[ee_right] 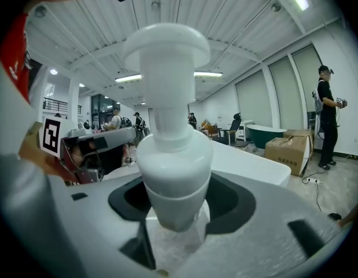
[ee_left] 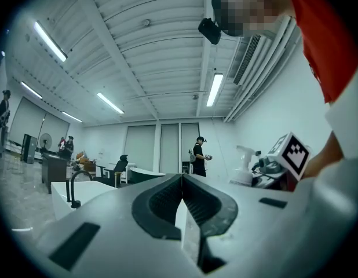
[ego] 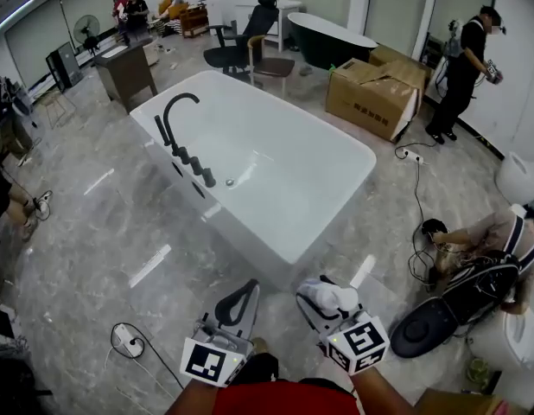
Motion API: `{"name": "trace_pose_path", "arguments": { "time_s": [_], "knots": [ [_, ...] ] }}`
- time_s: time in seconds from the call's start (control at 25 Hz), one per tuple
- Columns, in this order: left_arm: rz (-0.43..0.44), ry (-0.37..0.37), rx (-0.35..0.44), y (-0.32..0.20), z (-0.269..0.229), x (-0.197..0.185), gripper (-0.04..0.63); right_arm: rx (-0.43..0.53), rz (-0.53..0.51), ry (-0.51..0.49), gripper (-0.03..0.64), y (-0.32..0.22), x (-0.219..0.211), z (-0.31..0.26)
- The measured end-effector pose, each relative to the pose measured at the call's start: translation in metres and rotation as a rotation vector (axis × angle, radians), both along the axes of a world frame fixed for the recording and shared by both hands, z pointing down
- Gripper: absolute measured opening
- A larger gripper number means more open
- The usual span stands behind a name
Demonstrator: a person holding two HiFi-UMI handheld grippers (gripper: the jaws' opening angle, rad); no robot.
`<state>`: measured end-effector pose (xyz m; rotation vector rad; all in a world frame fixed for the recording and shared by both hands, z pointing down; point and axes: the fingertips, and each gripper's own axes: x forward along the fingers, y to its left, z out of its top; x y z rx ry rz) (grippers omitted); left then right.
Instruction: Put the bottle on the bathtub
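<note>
Head view: the person is standing a little way off the near corner of the bathtub (ego: 329, 214), so the bottle (ego: 338, 297) isn't placed yet. It's riding in the right gripper (ego: 327, 301), down by the person's body. The left gripper (ego: 241, 299) is hanging alongside it.

Left gripper view: its jaws are pressing together on nothing, so it's doing no work.

Right gripper view: the jaws are closing on the bottle's (ee_right: 170, 155) lower body, with the wide pump head sticking up well above them. That's looking top-heavy to me, so a quick swing toward the tub could be tipping it in the grip. The rim is also looking narrow and smooth. Letting go off-centre is probably sending it sliding into the basin or onto the floor.
</note>
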<state>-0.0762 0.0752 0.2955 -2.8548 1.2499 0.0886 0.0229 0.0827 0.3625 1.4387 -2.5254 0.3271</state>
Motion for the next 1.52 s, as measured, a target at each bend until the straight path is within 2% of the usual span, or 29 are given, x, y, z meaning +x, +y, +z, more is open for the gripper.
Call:
{"name": "trace_pose_path", "arguments": {
  "time_s": [0.2,0.4,0.72,1.0,1.28,1.52],
  "knots": [
    [0.052,-0.017,-0.021,-0.056,0.019,-0.002,0.011,-0.017,0.048,0.052,0.249,-0.062,-0.006,0.03],
    [0.046,-0.01,-0.041,-0.101,0.037,-0.004,0.011,-0.046,0.053,0.126,0.249,-0.114,-0.007,0.068],
    [-0.031,-0.014,-0.109,-0.146,0.074,0.003,0.011,-0.122,0.005,0.16,0.249,-0.17,-0.003,0.138],
    [-0.121,-0.054,-0.154,-0.173,0.101,0.0,0.011,-0.185,-0.063,0.193,0.249,-0.208,-0.003,0.211],
    [-0.188,-0.1,-0.206,-0.186,0.123,-0.007,0.011,-0.243,-0.098,0.232,0.249,-0.232,0.0,0.271],
    [-0.217,-0.121,-0.223,-0.19,0.129,-0.012,0.011,-0.269,-0.113,0.24,0.249,-0.238,0.001,0.297]
  ]
}}
